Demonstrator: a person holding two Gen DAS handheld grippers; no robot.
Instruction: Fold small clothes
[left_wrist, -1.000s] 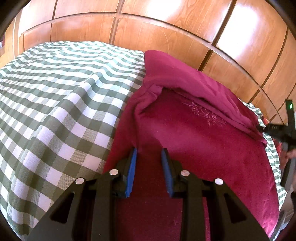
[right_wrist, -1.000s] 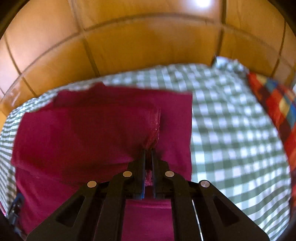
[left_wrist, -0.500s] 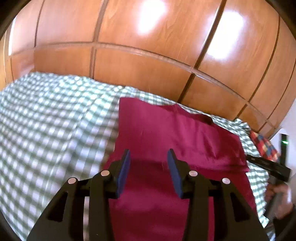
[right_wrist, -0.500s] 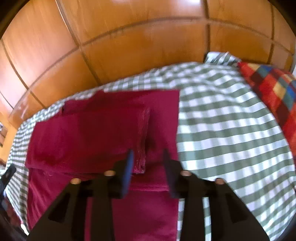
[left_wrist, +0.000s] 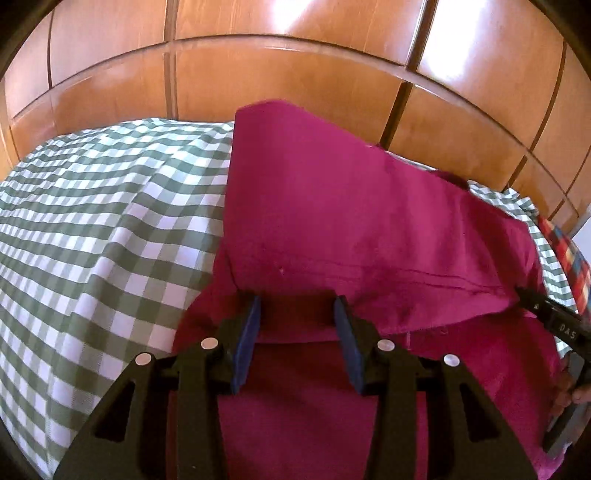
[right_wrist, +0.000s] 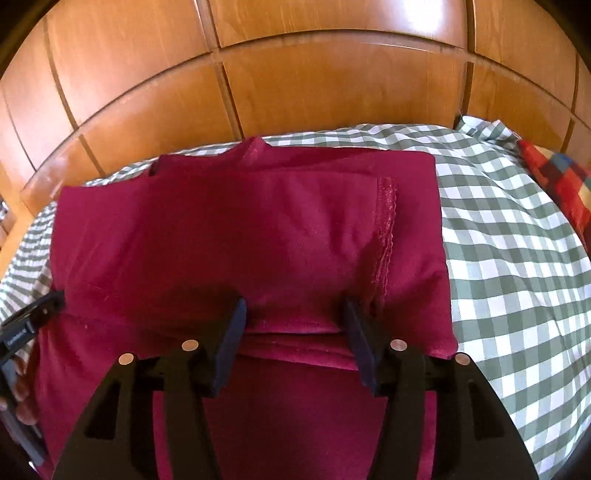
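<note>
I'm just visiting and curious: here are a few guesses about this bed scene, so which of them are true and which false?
1. The dark red garment lies on a green-and-white checked bedsheet. True.
2. The right gripper is clamped shut on the cloth. False: its jaws are opening and pinch nothing.
3. The top part of the garment is folded down over the rest. True.
4. The left gripper holds a sock. False: its jaws stand apart, empty, over the garment.
5. A blue wall stands behind the bed. False: wooden panelling.

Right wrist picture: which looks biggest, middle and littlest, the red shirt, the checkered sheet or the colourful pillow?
1. Red shirt, biggest, though it lies nearest the camera.
2. Checkered sheet, the part showing.
3. Colourful pillow, littlest; only its corner shows.
</note>
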